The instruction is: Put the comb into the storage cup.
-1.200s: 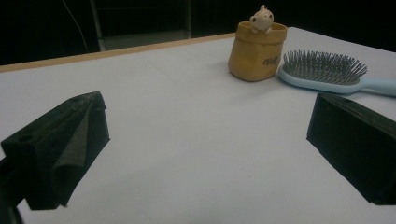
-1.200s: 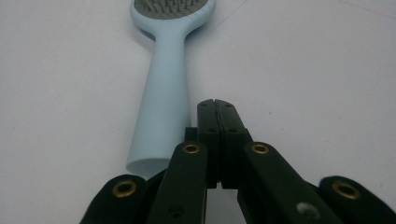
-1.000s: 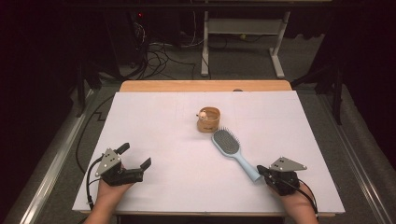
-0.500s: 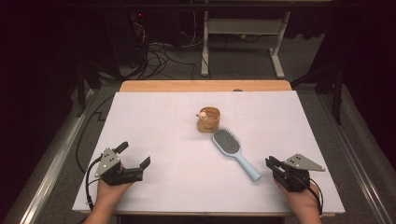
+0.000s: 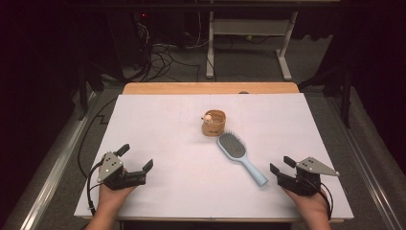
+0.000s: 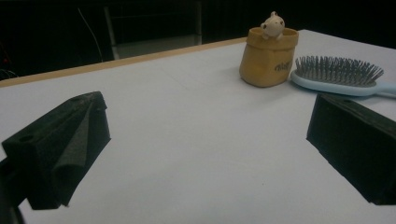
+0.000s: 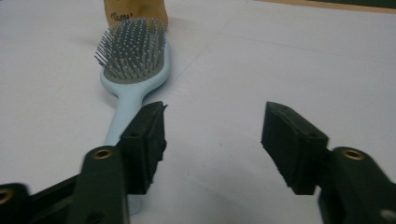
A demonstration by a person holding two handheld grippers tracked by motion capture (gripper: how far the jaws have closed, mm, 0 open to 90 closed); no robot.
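A: What's at the left of the white surface?
B: The left gripper, held low near the front edge, jaws spread wide with nothing between them.
A: And in the middle?
B: A small tan pot with a little figure peeking out; a blue hairbrush lies just beside it, bristles up, handle pointing toward the right gripper.
A: Its jaws?
B: Apart and empty; the handle's end lies just beside one of them.
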